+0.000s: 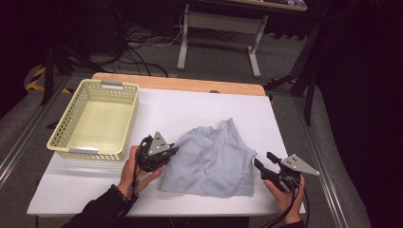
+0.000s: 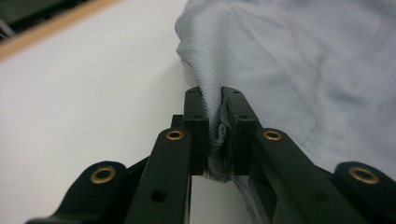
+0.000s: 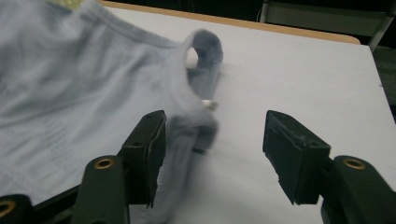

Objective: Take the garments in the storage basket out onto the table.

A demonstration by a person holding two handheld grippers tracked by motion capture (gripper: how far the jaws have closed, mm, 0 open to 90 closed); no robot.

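At the far left of my table sits the yellow basket (image 1: pixel 76 142), well apart from the work. Next comes my left gripper (image 2: pixel 214 122), its jaws pressed together on a bunched fold at the left edge of the grey garment (image 1: pixel 211 159), which lies rumpled across the middle of the white table (image 1: pixel 76 190). At the right, my right gripper (image 3: pixel 212 156) stands spread, the garment's strap edge lying between its jaws, ungripped.

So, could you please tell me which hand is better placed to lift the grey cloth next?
Probably left: the left gripper already pinches the grey cloth; the right gripper stands open.
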